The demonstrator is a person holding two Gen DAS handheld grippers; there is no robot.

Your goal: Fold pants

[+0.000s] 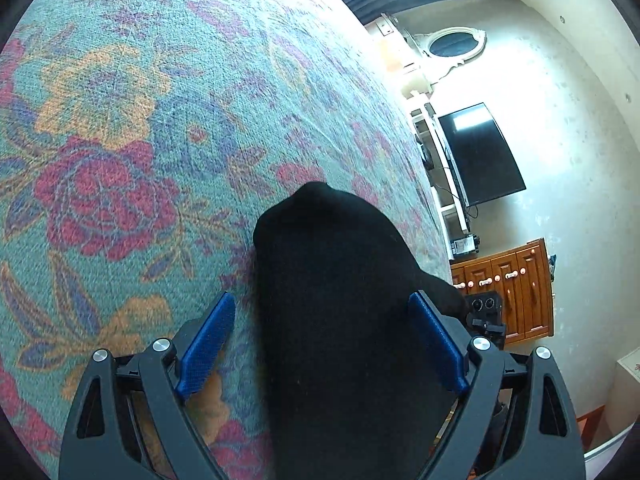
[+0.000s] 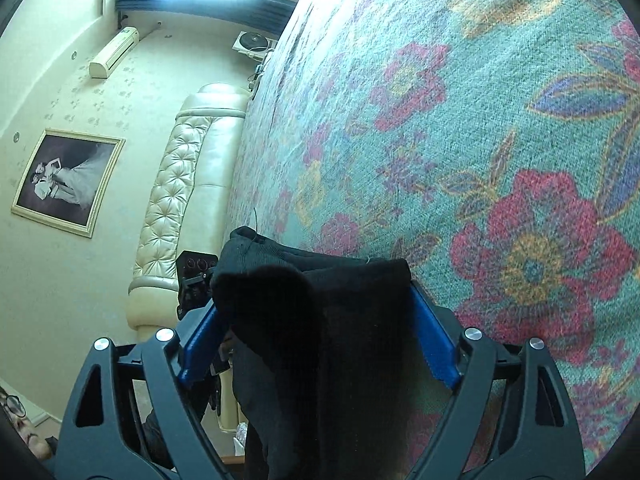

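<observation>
so the black pants (image 1: 340, 300) sit on the floral carpet (image 1: 120, 120), and in the left wrist view they run as one long dark strip straight away from the camera, long axis lined up with the fingers, ending in a rounded bunched end farther out on the rug. in the right wrist view the pants (image 2: 320, 320) again run along the gripper's axis, but here they're layered, with a folded lump on top and a hemmed edge at the far end with a loose thread sticking up.

left gripper (image 1: 324, 312) is low over the carpet, pointing along the fabric, tilted so the room's wall reads sideways. its blue pads (image 1: 208, 344) are spread wide, one each side of the strip. the right-hand pad looks like it's touching the cloth edge, the other has a sliver of carpet between it and the pants. so it's straddling, not pinching.

right gripper (image 2: 316, 312) has the same kind of pose, low and aimed along the cloth. blue pads (image 2: 432, 336) wide apart too, fabric filling the gap between them and draping over both tips. can't tell if there's any real squeeze, it looks more like resting between spread fingers.

further out: a tv (image 1: 480, 156) and a wooden dresser (image 1: 508, 288) in the left view, a cream tufted sofa (image 2: 188, 184) and a framed photo (image 2: 66, 180) in the right.
</observation>
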